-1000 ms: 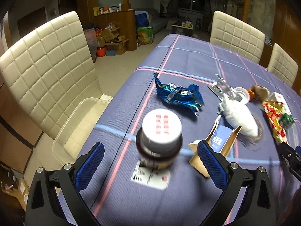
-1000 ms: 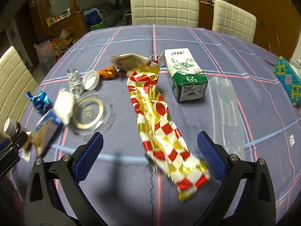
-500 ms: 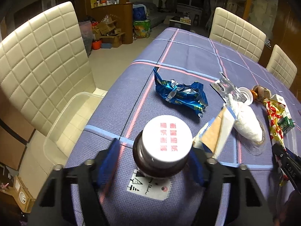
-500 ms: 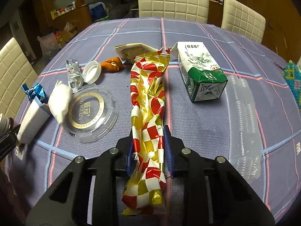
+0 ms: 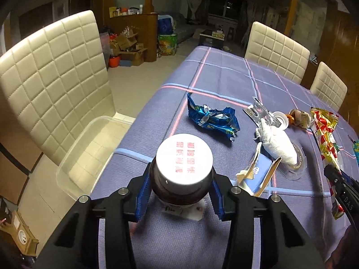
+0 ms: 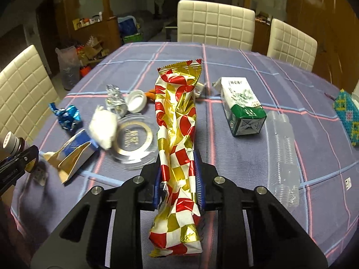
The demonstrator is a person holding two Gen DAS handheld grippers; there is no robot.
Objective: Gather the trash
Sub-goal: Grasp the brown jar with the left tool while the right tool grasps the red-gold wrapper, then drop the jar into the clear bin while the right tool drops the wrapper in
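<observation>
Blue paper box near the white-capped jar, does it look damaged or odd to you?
Yes. The blue paper box lies on its side on the tablecloth, torn open, its brown inner flaps splayed out toward the table edge. A white crumpled wad lies against its far end. It looks like flattened, empty packaging, not an intact box.

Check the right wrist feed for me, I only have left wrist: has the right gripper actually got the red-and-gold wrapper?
Observer: Yes. The right gripper is shut on the red-and-gold wrapper partway along its length. The jaws have just been closing, with the wrapper between them.
Operator: Anything further right that I can't see?
Observer: A green-and-white carton lies on its side on the cloth, apart from the wrapper.
Operator: Past that?
Observer: A stack of clear plastic cups lies flat just right of the carton.
</observation>
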